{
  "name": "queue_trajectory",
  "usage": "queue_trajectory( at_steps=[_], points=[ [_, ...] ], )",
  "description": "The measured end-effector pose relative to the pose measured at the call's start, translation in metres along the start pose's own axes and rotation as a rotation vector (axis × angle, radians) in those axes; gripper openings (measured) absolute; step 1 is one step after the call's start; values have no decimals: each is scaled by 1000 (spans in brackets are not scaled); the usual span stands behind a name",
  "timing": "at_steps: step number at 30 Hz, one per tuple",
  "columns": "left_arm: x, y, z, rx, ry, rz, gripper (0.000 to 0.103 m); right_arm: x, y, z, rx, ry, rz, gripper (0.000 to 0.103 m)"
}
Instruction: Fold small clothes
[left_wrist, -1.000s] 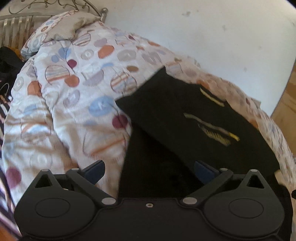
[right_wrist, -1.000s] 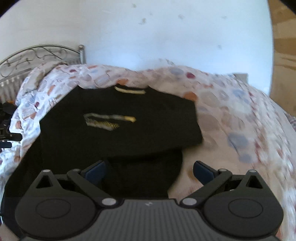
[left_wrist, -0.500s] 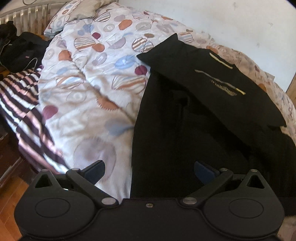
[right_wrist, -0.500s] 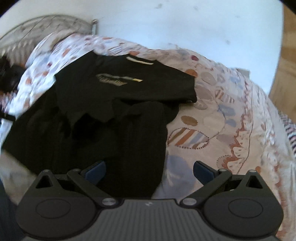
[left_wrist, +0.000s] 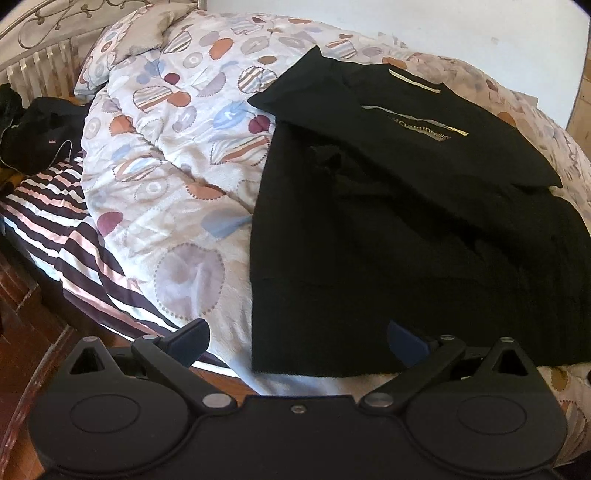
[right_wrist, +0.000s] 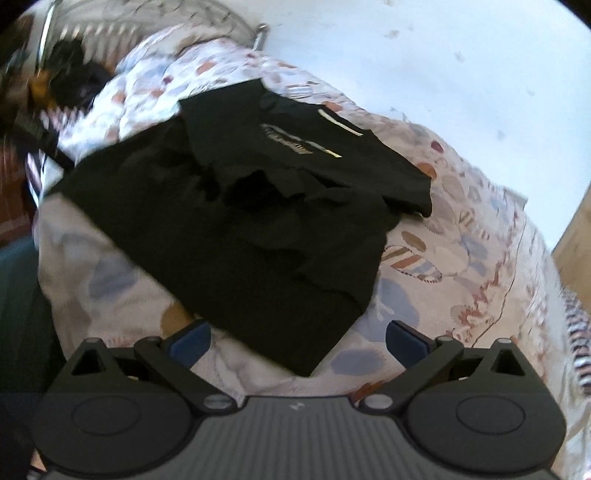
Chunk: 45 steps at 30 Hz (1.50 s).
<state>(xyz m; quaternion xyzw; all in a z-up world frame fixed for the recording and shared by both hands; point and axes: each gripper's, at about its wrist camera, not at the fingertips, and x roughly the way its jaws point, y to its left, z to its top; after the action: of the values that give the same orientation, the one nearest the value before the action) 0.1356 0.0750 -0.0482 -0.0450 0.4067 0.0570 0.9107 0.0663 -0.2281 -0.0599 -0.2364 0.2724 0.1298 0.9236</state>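
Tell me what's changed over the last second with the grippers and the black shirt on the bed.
Both grippers pulled back from the black shirt, so more of the quilt shows; the right gripper also swung sideways. Nothing was gripped or released. Left gripper and right stay open, and the shirt stays partly folded.

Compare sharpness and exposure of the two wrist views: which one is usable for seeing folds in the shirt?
Left wrist: sharp, the shirt evenly lit but so dark that only faint creases show; duvet pattern crisp. Right wrist: motion blur, worst at the left edge, the wall washed out; shirt folds mostly lost. Both bend straight lines at the rim. The left is the better one.
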Motion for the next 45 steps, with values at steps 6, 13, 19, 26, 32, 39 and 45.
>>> queue_trajectory(
  at_steps=[6,13,19,26,32,39,45],
  points=[
    [-1,-3,-3,0,10,-6,102,14,25,-7,-99,2,-113,103],
    [-3,-3,-6,-12,17,-7,102,26,43,-10,-205,-68,-199,103],
    [-6,-4,-7,-17,-3,-47,102,29,46,-13,-262,-119,-225,103],
    [-23,-17,-13,37,-110,-158,102,24,33,6,-265,-145,-124,33],
    [-33,-43,-29,203,-197,-223,102,10,-8,49,-65,-149,66,14],
    [-16,-88,-45,362,-275,-189,102,23,-59,95,141,-130,198,12],
    [15,-107,-34,350,-251,-111,100,35,-84,124,302,-159,246,7]
  ],
)
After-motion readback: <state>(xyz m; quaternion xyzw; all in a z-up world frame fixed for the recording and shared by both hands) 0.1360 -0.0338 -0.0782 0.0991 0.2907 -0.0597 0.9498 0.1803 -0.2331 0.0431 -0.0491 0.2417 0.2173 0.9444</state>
